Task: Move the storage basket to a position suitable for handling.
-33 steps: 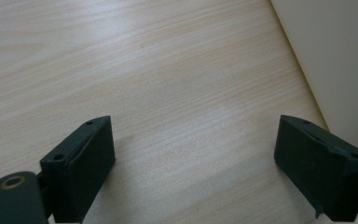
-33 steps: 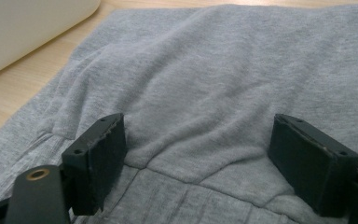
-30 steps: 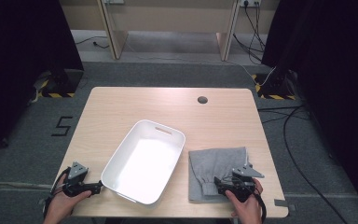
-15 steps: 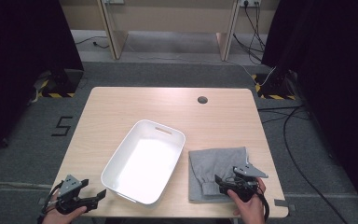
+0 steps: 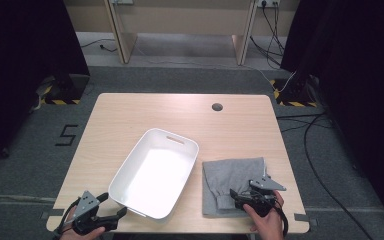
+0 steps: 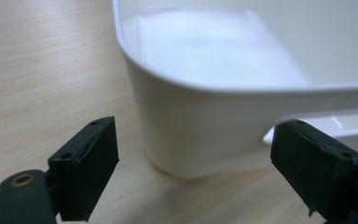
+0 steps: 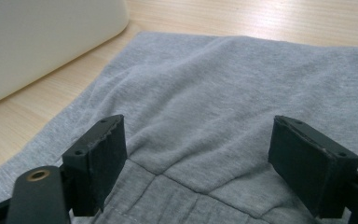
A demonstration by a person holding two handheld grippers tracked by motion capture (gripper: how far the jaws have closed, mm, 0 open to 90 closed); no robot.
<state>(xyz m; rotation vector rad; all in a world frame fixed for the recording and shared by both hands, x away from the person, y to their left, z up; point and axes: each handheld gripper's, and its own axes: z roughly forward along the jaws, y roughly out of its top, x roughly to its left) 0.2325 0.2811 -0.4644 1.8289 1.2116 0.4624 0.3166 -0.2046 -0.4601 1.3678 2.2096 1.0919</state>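
A white plastic tub lies at an angle in the middle of the wooden table, empty. Right of it lies a folded grey cloth. My left gripper is open at the table's front left edge, its jaws facing the tub's near corner without touching it. My right gripper is open low over the near hem of the grey cloth, with one jaw on each side of a stretch of fabric.
A round cable hole sits near the table's far edge. Bare tabletop lies beyond the tub and cloth. Cables run over the floor to the right, and dark curtains stand on both sides.
My left gripper has pulled back toward the front left edge and turned to face the tub's near corner. The right gripper stays on the cloth.
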